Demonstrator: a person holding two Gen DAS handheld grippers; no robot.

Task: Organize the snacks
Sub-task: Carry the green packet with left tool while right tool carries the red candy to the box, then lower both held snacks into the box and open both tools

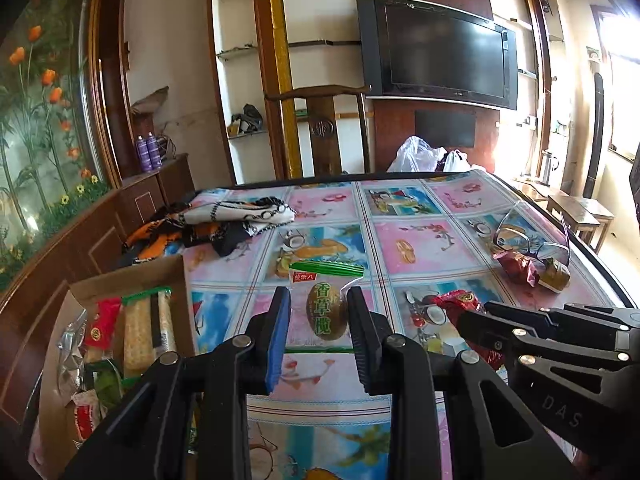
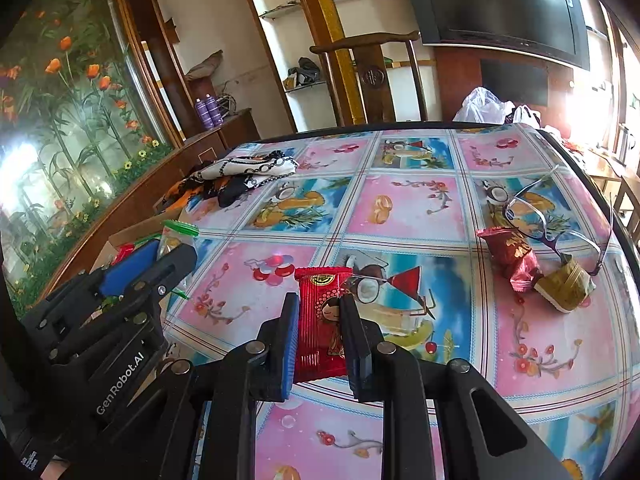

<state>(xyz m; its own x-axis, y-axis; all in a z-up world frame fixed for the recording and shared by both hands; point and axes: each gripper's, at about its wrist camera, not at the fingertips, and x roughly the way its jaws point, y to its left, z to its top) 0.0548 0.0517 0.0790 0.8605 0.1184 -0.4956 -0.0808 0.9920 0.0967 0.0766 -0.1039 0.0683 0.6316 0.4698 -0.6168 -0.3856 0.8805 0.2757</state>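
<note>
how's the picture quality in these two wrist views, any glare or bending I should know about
Left wrist view: window light blows out the upper right corner, washing out the far table edge; fisheye bows the television; the olive snack packet between the left gripper fingers is sharp. Right wrist view: glare on the flower mural and right edge; the red snack packet in the right gripper reads clearly.

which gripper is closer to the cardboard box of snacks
Left. The left gripper, holding a green olive packet, is right beside the cardboard box; the right gripper is farther out over the table.
</note>
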